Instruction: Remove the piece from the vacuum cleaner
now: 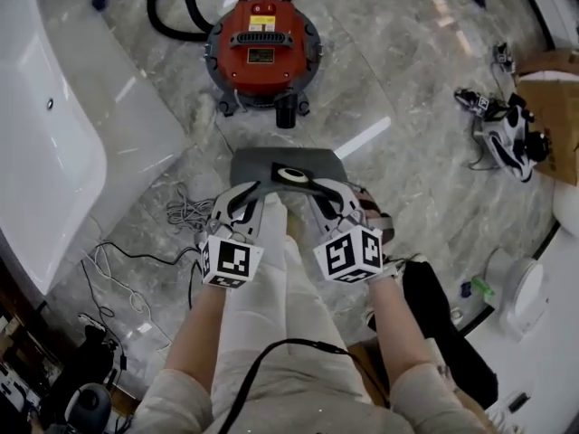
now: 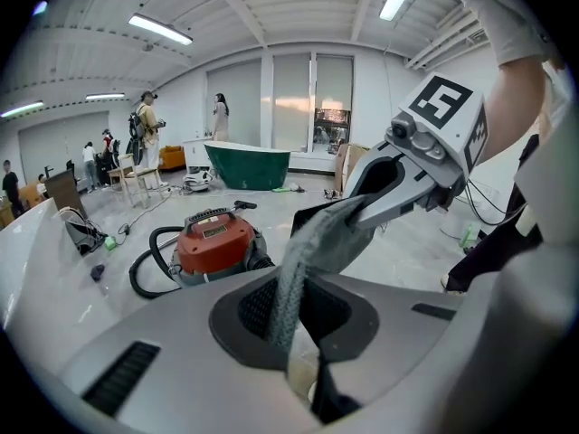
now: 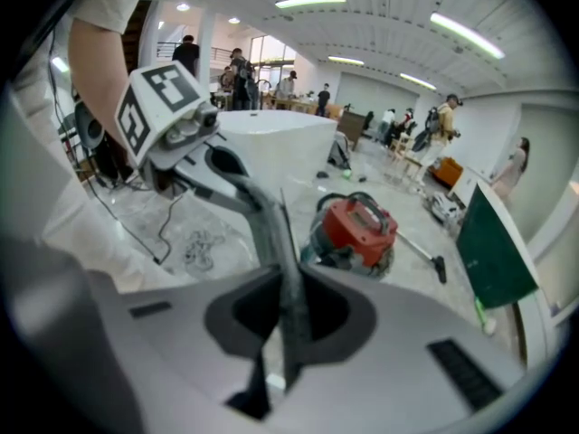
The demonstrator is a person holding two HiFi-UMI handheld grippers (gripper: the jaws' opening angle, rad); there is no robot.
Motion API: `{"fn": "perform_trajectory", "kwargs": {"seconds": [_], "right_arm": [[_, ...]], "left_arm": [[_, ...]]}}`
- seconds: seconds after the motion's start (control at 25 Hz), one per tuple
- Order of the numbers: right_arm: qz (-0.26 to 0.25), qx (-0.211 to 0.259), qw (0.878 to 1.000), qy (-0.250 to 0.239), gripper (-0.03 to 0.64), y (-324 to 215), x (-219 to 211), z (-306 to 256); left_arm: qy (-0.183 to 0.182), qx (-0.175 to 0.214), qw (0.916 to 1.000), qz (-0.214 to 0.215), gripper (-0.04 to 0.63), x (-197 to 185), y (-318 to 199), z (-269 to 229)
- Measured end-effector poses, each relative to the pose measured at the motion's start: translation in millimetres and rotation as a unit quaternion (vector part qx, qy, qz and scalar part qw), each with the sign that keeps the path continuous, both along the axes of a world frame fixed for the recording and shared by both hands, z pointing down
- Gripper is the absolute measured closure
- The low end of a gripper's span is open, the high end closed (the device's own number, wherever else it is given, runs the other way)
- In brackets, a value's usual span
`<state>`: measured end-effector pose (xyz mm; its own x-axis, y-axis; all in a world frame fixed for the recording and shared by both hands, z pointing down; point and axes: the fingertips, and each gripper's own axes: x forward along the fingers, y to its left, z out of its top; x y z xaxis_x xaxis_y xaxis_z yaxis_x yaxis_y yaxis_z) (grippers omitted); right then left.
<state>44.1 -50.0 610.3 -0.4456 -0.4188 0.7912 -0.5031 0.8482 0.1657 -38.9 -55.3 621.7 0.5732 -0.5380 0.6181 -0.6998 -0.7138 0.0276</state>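
Head view shows the vacuum (image 1: 261,51) standing on the floor (image 1: 398,80), well apart from the piece (image 1: 288,172) — a flat grey sheet with a dark ringed hole, held in the air between the machine and the person. The piece looks already free of the vacuum, so the step in hand, as I judge it, is carrying it clear.

The left gripper (image 1: 251,188) is clamped on its near left edge and the right gripper (image 1: 322,188) on its near right edge. Each gripper view shows the jaws almost together, with grey fabric pinched between them. To do this well, keep both grips firm and the hands level with each other, so the soft sheet neither sags nor twists. Steer it away from the hose (image 2: 134,274) and the loose cables (image 1: 185,211).

Hard to tell: whether the piece is a bag or a filter, and where on the vacuum it sat — no opening shows. The sheet and the person's legs hide the floor beneath.
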Motion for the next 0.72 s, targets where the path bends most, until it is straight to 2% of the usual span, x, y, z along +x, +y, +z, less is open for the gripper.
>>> {"fn": "perform_trajectory", "kwargs": {"seconds": [0.32,0.72], "right_arm": [[-0.022,0.003,1.0,-0.001,0.575,6,-4,-54],[-0.041,0.005,0.999,-0.013,0.575,-3,-9,-123]], "left_arm": [[0.009,0.005,0.9999,-0.003,0.561,-3,11,-52],[0.013,0.033,0.9994,0.0,0.561,-8,1,-123]]}}
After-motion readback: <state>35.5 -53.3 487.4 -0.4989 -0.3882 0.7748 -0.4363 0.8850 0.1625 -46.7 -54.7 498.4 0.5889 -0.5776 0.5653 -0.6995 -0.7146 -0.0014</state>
